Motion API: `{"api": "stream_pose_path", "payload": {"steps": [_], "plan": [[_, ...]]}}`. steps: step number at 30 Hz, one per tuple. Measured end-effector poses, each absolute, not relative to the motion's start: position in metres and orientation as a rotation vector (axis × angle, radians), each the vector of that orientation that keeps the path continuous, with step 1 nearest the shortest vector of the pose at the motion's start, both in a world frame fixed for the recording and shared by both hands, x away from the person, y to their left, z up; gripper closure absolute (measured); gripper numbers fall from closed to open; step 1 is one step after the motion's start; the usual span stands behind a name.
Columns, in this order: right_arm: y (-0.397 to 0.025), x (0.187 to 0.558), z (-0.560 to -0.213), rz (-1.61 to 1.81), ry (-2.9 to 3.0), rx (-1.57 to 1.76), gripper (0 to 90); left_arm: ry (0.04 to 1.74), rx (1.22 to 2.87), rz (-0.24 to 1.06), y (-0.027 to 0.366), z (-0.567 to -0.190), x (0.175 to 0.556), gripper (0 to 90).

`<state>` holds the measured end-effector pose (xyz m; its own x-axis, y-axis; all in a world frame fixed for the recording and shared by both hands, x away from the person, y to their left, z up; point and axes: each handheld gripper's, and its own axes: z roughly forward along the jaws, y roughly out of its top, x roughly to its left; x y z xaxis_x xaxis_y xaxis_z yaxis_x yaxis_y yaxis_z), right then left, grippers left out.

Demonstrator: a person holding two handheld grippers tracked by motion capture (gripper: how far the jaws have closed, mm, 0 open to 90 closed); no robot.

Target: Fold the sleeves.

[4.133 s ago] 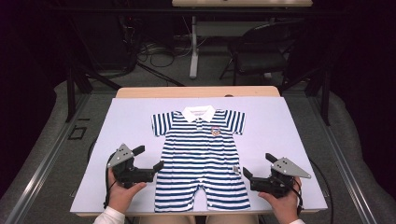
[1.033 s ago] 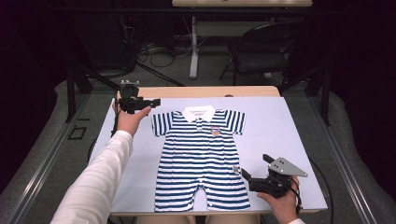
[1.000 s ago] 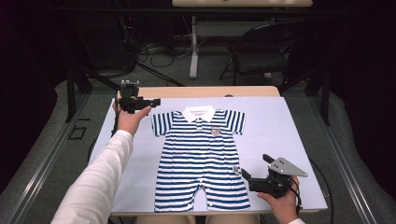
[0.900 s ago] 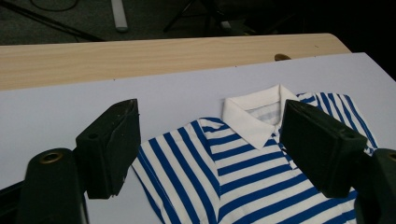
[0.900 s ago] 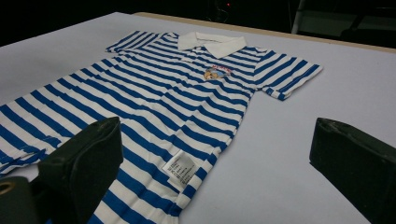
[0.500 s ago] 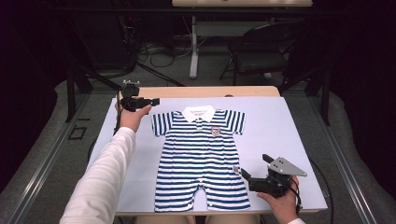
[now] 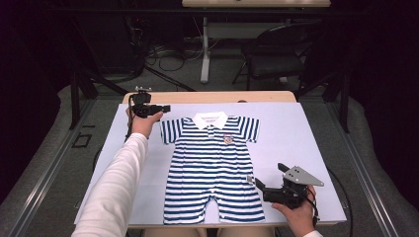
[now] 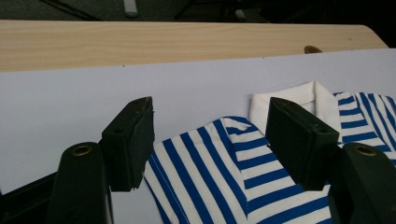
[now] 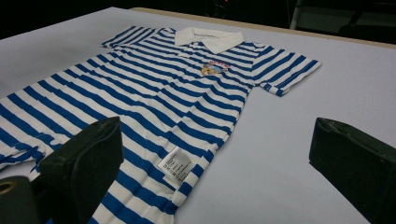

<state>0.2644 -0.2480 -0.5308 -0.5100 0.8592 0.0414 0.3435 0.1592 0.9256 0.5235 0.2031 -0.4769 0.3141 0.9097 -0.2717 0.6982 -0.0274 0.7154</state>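
a blue-and-white striped baby romper (image 7: 212,170) lay flat, front up, in the middle of the table (image 7: 306,133), on a pale lavender sheet (image 7: 291,128) covering most of the top. white collar (image 7: 210,119) pointed to the far edge, legs to the near edge. small printed badge (image 7: 228,139) on the chest, a white care label (image 9: 174,164) at the side seam on the romper's right-hand edge as seen from the high view.

left tongs (image 7: 157,108) were up nr the far left corner, held out on a long white-sleeved arm (image 7: 116,187), just beside the romper's left-hand sleeve (image 7: 169,130). in the left gripper view the jaws stood wide apart w/ nothing between them, hovering over that sleeve's shoulder; sleeve hem and part of the collar showed between the 2 black pads (image 8: 133,140). couldn't tell if the pads touched the cloth. bare wood strip (image 8: 187,42) of the table ran beyond the sheet.

right tongs (image 7: 260,185) sat nr the near right corner, in the person's right hand (image 7: 296,215), grey three-cornered plate (image 7: 302,175) on top. tips were just beside the romper's lower side seam, abt level w/ the care label. right gripper view: jaws spread wide, empty, left pad over the striped cloth, right pad over bare sheet.

the 2 tongs were well apart, at opposite corners of the garment.
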Motion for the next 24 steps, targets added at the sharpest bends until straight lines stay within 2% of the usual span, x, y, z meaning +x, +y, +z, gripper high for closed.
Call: {"api": "stream_pose_path", "payload": {"steps": [21, 24], "plan": [[-0.247, 0.266, -0.533, 1.319, 1.943, 1.141, 3.6, 1.520, 1.834, 0.319, 0.205, -0.503, 0.539, 40.3], [-0.247, 0.266, -0.533, 1.322, 1.941, 1.144, 3.8, 1.516, 1.840, 0.301, 0.205, -0.507, 0.541, 43.6]]}}
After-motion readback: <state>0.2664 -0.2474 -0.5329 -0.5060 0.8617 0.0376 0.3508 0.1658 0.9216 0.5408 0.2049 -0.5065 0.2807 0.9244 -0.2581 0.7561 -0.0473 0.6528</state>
